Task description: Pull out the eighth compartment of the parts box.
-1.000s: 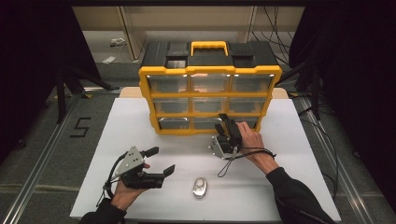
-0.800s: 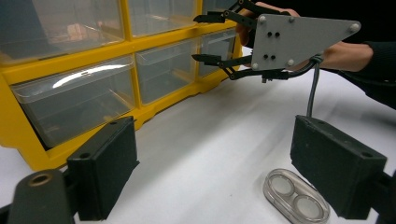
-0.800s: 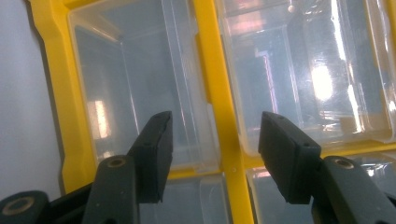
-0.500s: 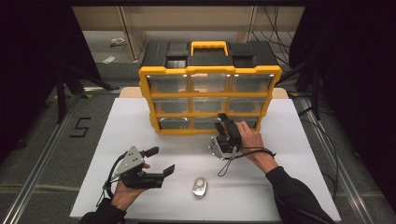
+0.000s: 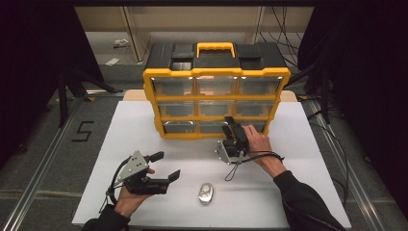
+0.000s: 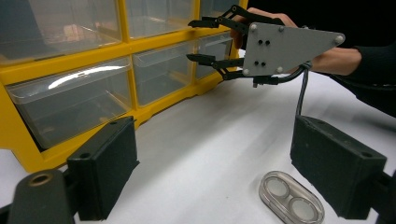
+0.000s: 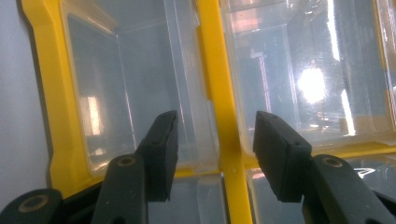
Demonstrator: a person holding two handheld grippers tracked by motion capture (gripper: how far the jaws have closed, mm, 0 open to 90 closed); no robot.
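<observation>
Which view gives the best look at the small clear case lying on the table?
The left gripper view: the clear case lies close between that gripper's open jaws, and its two round wells are plain. The high view shows it small and shiny on the white table, with no detail. The right gripper view looks at the yellow organizer.

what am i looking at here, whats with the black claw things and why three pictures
A person sits at a white table holding a hand-held grasping tool in each hand.

The high view looks down from above. The other two pictures come from cameras riding on each tool.

The left tool is open, holding nothing, near a small clear oval two-well case. The right tool, also open and holding nothing, sits close to the clear drawers of a yellow and black plastic drawer cabinet.
</observation>
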